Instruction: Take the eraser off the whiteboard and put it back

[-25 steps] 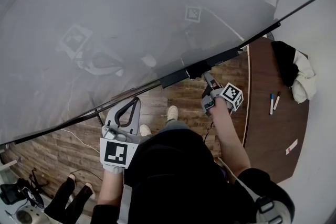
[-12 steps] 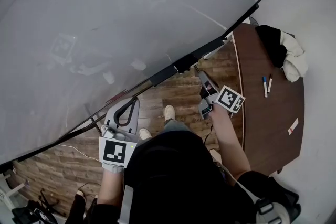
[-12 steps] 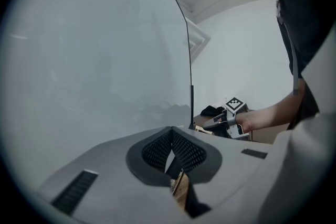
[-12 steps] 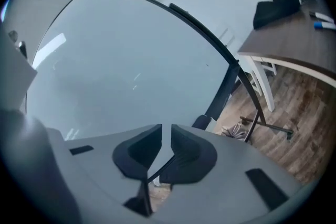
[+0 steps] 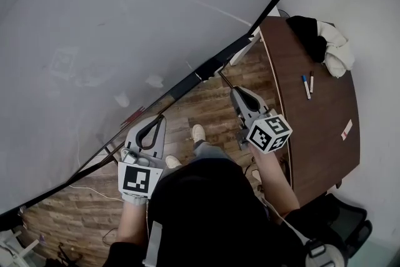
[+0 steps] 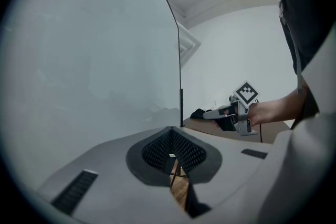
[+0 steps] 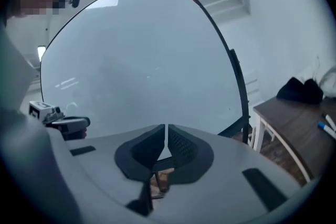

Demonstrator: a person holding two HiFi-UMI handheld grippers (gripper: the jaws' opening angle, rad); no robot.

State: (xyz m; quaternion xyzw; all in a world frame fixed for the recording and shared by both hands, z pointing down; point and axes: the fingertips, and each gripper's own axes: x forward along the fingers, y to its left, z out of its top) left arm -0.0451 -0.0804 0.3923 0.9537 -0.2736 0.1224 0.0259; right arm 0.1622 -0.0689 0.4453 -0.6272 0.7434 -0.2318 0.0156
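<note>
- Beside whiteboard [image 5: 125, 22], right tool [image 5: 234, 93] pinched together on nothing, aimed boardward; eraser not held, likely between grabs
- Lower left, left tool [image 5: 160, 119] together too, empty; seemingly parked spare

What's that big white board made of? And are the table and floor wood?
The whiteboard looks like a smooth, glossy coated panel: faint reflections show on it. The table looks like dark brown wood or veneer, with a smooth top. The floor looks like wood planks, maybe laminate: board seams and mixed brown tones show.
</note>
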